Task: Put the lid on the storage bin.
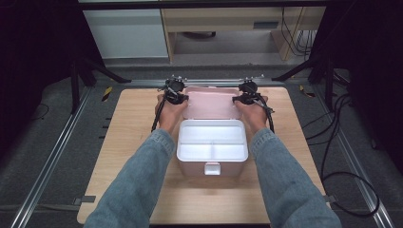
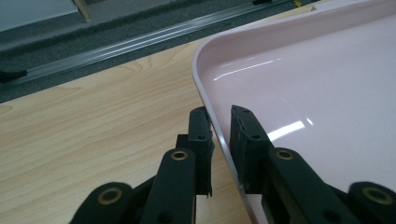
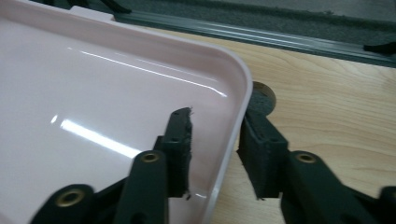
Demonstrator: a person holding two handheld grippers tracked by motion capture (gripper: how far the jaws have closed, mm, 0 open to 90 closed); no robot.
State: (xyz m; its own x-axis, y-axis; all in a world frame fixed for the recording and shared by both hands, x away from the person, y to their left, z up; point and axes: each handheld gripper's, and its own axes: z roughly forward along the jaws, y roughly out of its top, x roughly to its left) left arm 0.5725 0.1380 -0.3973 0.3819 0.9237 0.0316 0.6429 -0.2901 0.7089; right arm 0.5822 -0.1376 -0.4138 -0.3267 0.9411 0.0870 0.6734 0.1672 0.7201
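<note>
A pink lid (image 1: pixel 211 103) is lying open behind a white box (image 1: pixel 212 145) at the middle of the table (image 1: pixel 128 123), reaching toward the table's far edge. The box is sitting nearer the person, its latch (image 1: pixel 212 168) facing the near edge. The left gripper (image 1: pixel 175 93) is straddling the lid's left rim near its far left corner; in the left gripper view one jaw is sitting outside the rim and one inside, nearly together, and whether the pads are pressing I cannot tell. The right gripper (image 1: pixel 247 93) is straddling the lid's right rim near the far right corner, its jaws standing apart with a clear gap on each side of the rim.
</note>
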